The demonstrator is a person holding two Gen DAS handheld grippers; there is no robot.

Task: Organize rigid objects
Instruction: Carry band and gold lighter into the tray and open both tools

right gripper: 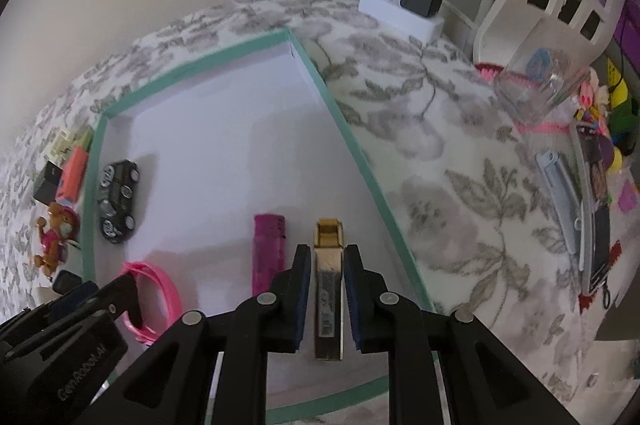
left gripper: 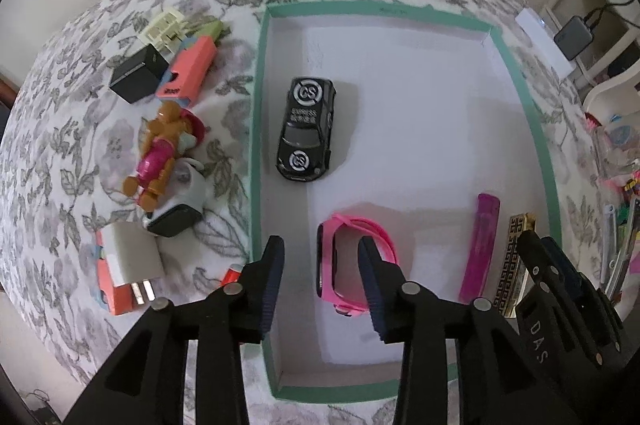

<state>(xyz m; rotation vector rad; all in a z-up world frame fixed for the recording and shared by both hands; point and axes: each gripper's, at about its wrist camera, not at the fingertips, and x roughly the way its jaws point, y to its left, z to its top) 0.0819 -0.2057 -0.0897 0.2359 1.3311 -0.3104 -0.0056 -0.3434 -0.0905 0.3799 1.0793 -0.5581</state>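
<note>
Four things already lay in the shallow white tray with the teal rim: a black toy car with round silver emblems toward the far left, a pink plastic wristband watch at the near left, a magenta plastic lighter to its right, and a gold, black-patterned metal lighter by the near right wall. Your left gripper stood partly open over the watch, one pad outside the band and the other over its loop, neither pressing. Your right gripper straddled the gold lighter with narrow jaws, a thin gap showing on each side, so it looked released. That lighter probably felt dense, stiff and slick for its size; you would have done best to pinch its long flat sides near the middle. The watch was likely light, and its band springy, so the stiff face block was the safer hold. Outside the tray, at left on the flowered cloth, the black cube, the coral box, the brown and pink figurine and the white plug charger still waited.
</note>
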